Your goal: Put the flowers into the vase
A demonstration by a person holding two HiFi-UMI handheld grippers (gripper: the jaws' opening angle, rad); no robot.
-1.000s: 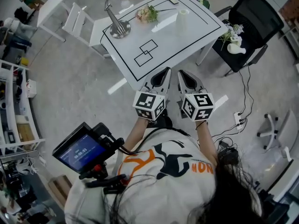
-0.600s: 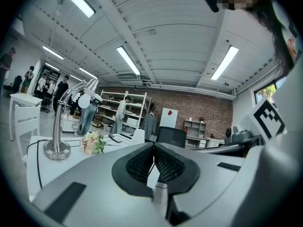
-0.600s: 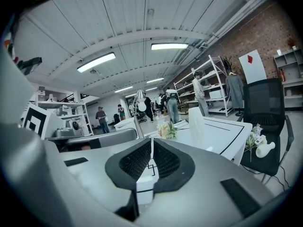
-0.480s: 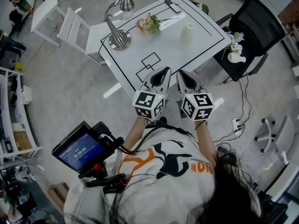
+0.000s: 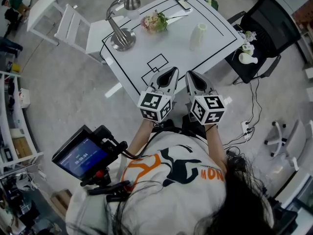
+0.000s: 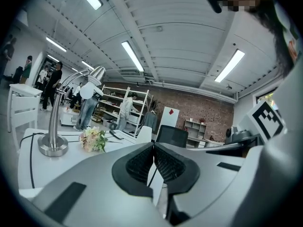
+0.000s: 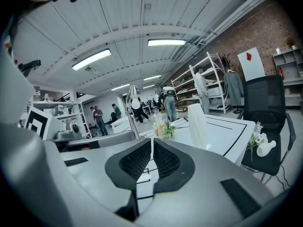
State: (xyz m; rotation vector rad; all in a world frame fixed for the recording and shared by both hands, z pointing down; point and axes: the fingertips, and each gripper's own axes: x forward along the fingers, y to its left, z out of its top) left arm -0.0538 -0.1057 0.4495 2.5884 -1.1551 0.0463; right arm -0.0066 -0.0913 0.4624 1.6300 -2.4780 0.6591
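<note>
A small bouquet of pale pink flowers (image 5: pixel 155 21) lies on the far side of the white table (image 5: pixel 171 48). A ribbed white vase (image 5: pixel 197 36) stands upright to its right. My two grippers are side by side over the table's near corner, well short of both. The left gripper (image 5: pixel 172 73) is shut with nothing in it, and so is the right gripper (image 5: pixel 190 76). From the left gripper (image 6: pixel 154 145) the flowers (image 6: pixel 93 139) lie ahead to the left. From the right gripper (image 7: pixel 152 141) the vase (image 7: pixel 198 126) stands ahead to the right, the flowers (image 7: pixel 165 129) just beyond.
A silver desk lamp (image 5: pixel 120 33) stands on the table's left part and a remote (image 5: pixel 181 2) lies at its far edge. White chairs (image 5: pixel 73 23) stand to the left. A black chair (image 5: pixel 266 28) on the right carries a small white vase with flowers (image 5: pixel 246 53). People stand far off.
Both grippers have come nearer to the table together and now reach over its near corner. Their jaws stay shut. Nothing on the table has moved.
</note>
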